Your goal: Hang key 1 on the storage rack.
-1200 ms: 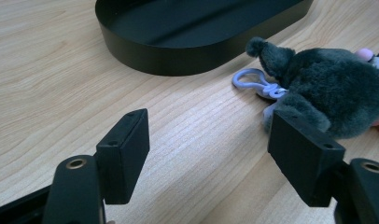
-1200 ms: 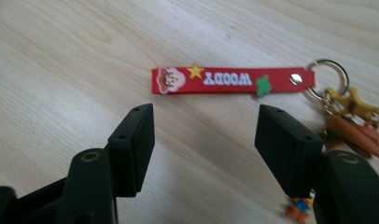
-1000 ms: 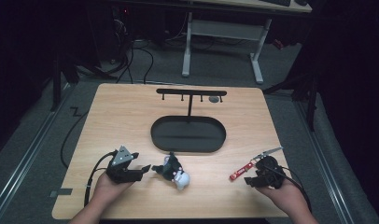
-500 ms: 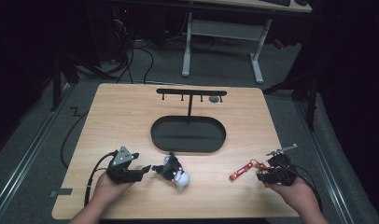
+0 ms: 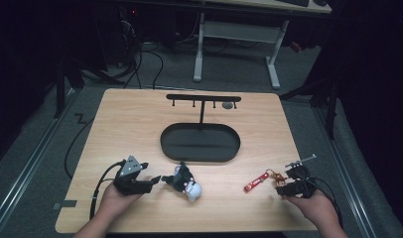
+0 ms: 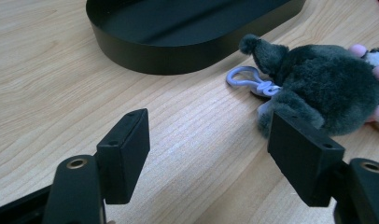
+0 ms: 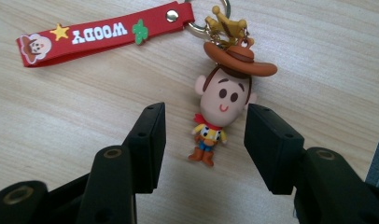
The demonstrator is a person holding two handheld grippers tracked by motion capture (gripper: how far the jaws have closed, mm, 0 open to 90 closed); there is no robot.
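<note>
A small cowboy figure keychain (image 7: 220, 102) with a red strap (image 7: 103, 32) lies on the wooden table at the front right (image 5: 256, 181). My right gripper (image 7: 205, 114) is low over it. Its jaws have just been closing, and the figure lies between them with a gap on each side. At the front left, a dark grey plush toy (image 6: 327, 93) with a pale lilac clip (image 6: 246, 79) lies on the table (image 5: 184, 183). My left gripper (image 6: 208, 158) stands open just beside it, with only bare table between the pads (image 5: 157, 181).
A black oval tray (image 5: 162, 141) sits mid-table, with a black T-shaped hanger stand (image 5: 203, 97) behind it. The table's right edge is close to my right hand. A black cable trails from the left gripper off the front left.
My right gripper has shifted a little to the right and its jaws have narrowed around the cowboy figure. The left hand and the plush toy have stayed put.
</note>
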